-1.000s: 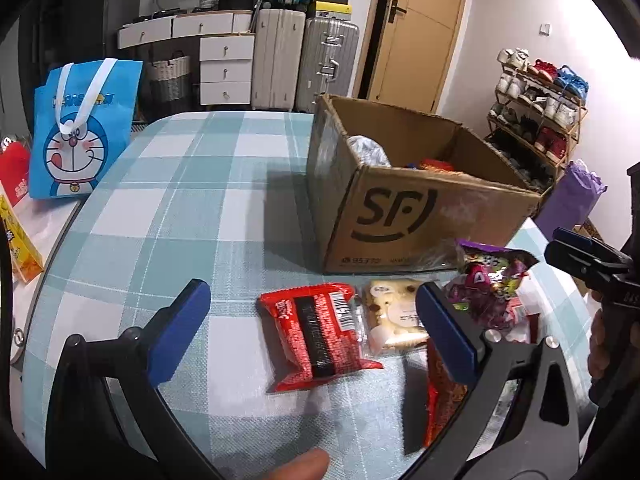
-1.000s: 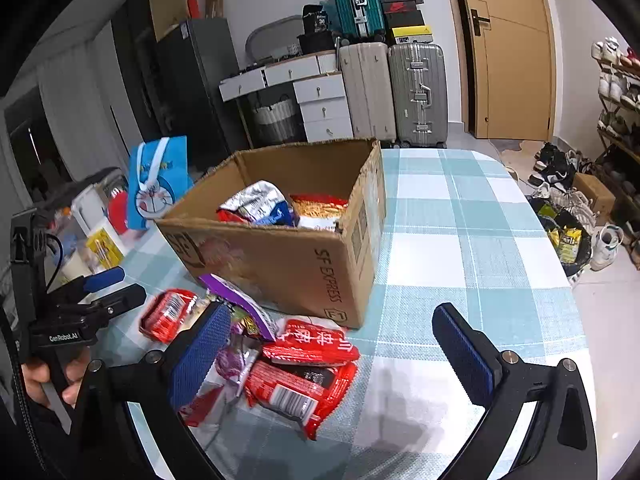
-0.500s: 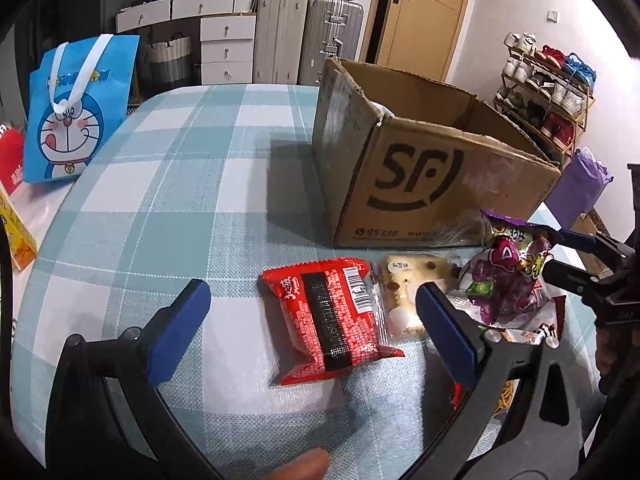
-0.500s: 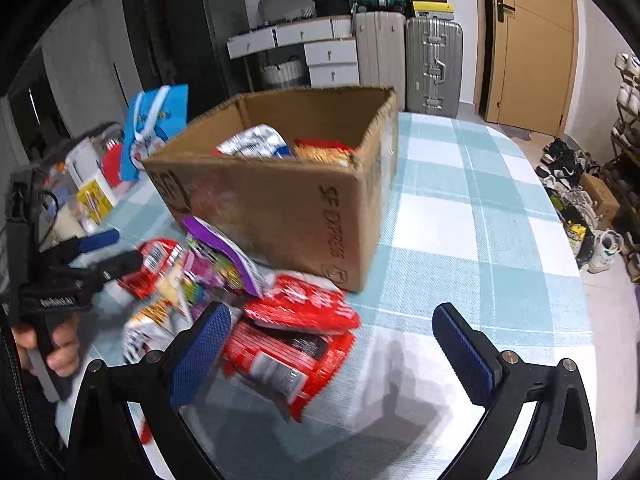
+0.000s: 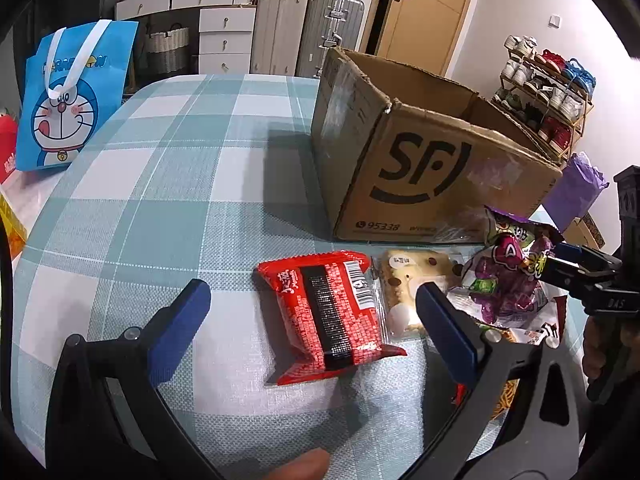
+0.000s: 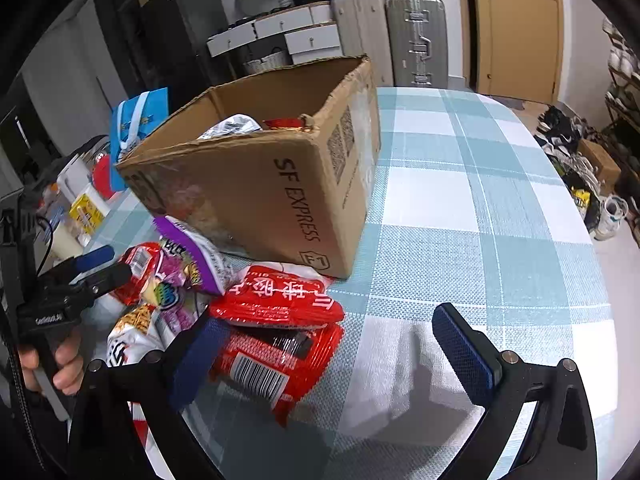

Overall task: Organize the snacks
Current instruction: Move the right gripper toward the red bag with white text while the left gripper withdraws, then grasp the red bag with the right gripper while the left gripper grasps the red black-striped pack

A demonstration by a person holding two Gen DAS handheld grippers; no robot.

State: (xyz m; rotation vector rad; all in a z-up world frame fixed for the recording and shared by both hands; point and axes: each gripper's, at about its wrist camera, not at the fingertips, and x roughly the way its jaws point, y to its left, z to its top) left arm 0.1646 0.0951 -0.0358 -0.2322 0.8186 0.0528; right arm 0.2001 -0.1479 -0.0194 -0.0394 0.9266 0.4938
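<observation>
Both grippers are dropping closer to the table (image 5: 132,184); left gripper (image 5: 308,320) spreading wide around one red packet (image 5: 330,316), right gripper (image 6: 332,344) gaping over two red packets (image 6: 276,320) beside one SF box (image 6: 272,184).

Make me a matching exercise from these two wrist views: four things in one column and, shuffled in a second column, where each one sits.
Things:
1. red snack packet
2. purple snack bag
3. cardboard box
4. blue cartoon bag

Places:
A. standing off the table's far left edge
B. lying flat on the checked tablecloth between the left gripper's open jaws
C. standing open on the table behind the loose snacks
D. propped on the snack pile against the box front

Pairs: 1-B, 2-D, 3-C, 4-A
</observation>
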